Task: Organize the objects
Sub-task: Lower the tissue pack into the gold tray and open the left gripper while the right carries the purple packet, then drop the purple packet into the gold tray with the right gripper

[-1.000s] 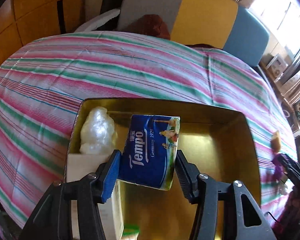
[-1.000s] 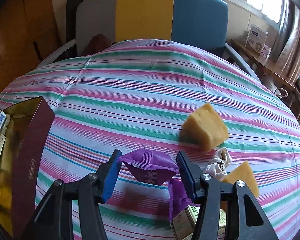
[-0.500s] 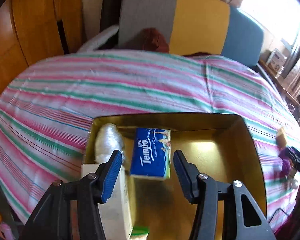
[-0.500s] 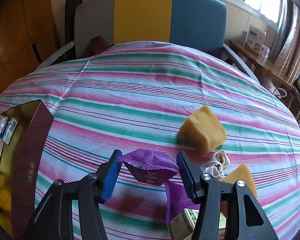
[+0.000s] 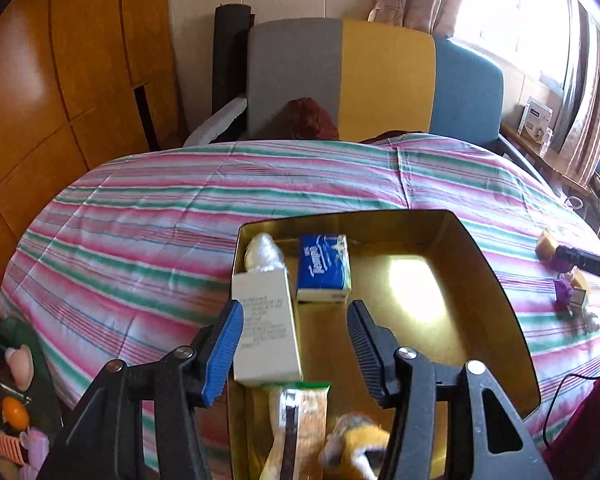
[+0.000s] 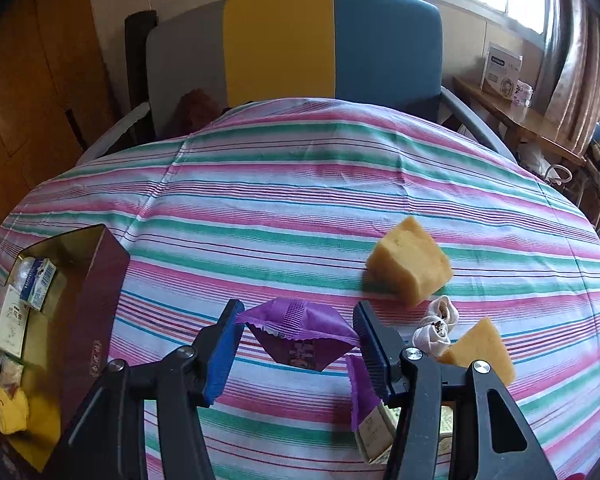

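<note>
A gold-lined box sits on the striped table. In it lie a blue Tempo tissue pack, a white plastic-wrapped lump, a white carton, a snack packet and a yellow item. My left gripper is open and empty above the box's near part. My right gripper is around a purple packet, its fingers touching the packet's ends. The box also shows at the left of the right wrist view.
Two yellow sponge wedges, a small white knotted cloth and a small box with a purple wrapper lie by my right gripper. A grey, yellow and blue chair stands behind the table.
My left gripper let go of the Tempo pack, which now lies in the box, and pulled back and up. My right gripper stayed around the purple packet.
</note>
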`<state>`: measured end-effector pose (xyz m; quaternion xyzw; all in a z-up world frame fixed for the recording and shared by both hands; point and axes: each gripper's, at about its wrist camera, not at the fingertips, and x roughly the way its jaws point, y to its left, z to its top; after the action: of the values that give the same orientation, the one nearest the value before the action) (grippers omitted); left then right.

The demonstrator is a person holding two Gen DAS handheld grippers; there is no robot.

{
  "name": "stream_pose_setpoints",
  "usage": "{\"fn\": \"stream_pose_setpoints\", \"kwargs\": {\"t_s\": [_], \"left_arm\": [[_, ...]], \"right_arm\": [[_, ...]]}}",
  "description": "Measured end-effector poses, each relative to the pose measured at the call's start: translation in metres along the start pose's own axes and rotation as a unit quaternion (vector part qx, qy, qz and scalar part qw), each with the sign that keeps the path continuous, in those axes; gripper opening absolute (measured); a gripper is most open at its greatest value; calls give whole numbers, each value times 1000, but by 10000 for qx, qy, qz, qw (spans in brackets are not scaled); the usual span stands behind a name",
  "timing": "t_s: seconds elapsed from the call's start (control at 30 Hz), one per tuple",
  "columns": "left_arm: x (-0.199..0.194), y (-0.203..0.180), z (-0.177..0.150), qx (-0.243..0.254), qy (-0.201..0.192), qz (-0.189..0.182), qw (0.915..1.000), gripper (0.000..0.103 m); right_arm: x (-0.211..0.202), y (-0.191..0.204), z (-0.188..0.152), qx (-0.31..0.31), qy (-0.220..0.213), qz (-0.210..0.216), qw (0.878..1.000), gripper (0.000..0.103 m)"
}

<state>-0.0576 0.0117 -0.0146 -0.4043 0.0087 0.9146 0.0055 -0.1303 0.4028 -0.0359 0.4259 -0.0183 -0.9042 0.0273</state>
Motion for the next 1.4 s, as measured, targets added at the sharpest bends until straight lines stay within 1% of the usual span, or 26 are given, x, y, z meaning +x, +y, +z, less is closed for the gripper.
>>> {"fn": "stream_pose_setpoints", "kwargs": {"t_s": [0.17, 0.37, 0.5, 0.7, 0.9, 1.1, 1.2, 1.3, 1.37, 1.4], "left_arm": [[-2, 6, -11, -56, 38, -44, 10000, 55], [-6, 14, -19, -130, 9, -33, 9999, 55], [-8, 21, -23, -201, 8, -19, 9998, 55], [-8, 37, -30, -354, 36, -16, 9994, 55], [-8, 61, -38, -648, 49, 44, 9979, 55], [-3, 74, -47, -809, 171, 56, 9966, 55], [-3, 78, -51, -843, 179, 71, 9963, 55], [-3, 81, -53, -872, 183, 53, 9960, 55], [-4, 81, -53, -873, 158, 49, 9960, 55], [-4, 81, -52, -860, 147, 49, 9962, 55]], "right_arm": [[-21, 39, 1, -220, -181, 333, 9990, 57], [-41, 106, 5, -575, -263, 1010, 9929, 57], [-44, 161, 5, -872, -142, 1545, 9840, 57], [-32, 239, -4, -1305, 226, 2068, 9694, 57], [-8, 296, -17, -1531, 614, 2241, 9605, 57], [27, 346, -33, -1694, 949, 2189, 9562, 58], [40, 354, -39, -1689, 1042, 2189, 9554, 60], [44, 352, -39, -1594, 1035, 2253, 9556, 66], [41, 347, -37, -1499, 1004, 2313, 9560, 73], [38, 343, -35, -1424, 961, 2350, 9567, 74]]}}
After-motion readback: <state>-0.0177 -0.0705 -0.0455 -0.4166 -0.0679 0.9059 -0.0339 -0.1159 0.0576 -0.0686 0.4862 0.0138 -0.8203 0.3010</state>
